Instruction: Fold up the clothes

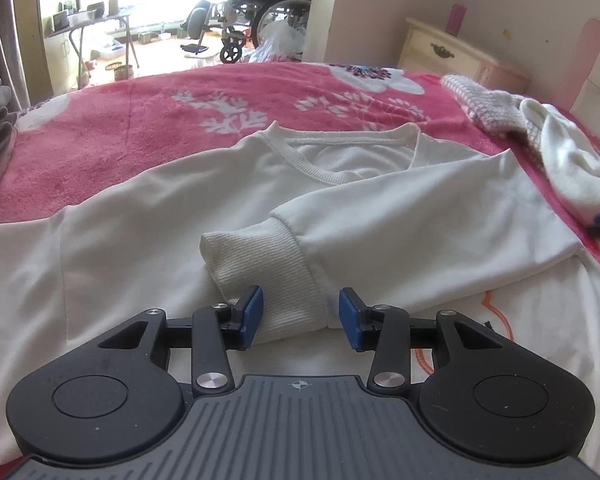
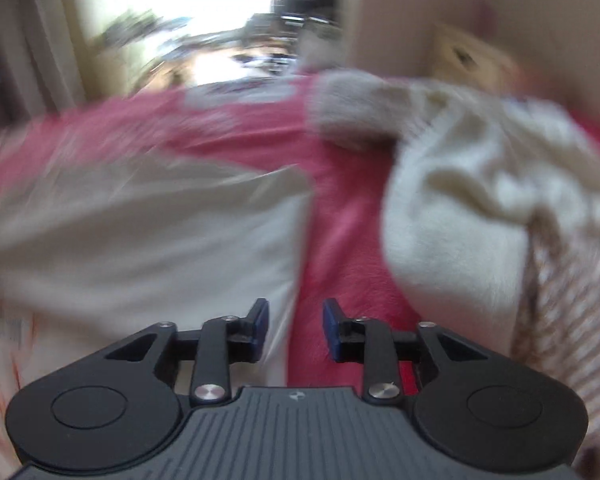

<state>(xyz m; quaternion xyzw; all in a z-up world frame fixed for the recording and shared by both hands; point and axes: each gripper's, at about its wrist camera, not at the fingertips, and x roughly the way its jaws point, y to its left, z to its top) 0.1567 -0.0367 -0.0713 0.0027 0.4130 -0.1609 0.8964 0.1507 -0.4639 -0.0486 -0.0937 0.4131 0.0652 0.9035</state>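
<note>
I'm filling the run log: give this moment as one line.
stage: sleeve folded across white sweatshirt | left gripper: open, astride cuff | right gripper: open, empty

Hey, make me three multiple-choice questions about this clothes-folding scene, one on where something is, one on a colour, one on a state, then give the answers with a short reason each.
1. Where does the ribbed cuff of the folded-in sleeve lie?
A. across the chest of the white sweatshirt
B. hanging off the bed's edge
C. on the bedside cabinet

2. What colour is the blanket under the sweatshirt?
A. blue with stripes
B. pink-red with white flowers
C. plain green

3. How does the left claw stand?
A. clamped on the neckline
B. shut on nothing
C. open, pads either side of the cuff

Answers:
1 A, the sleeve is folded over the sweatshirt's body, below the neckline.
2 B, white floral shapes show on pink-red pile.
3 C, a gap shows between the blue pads and the cuff edges.
</note>
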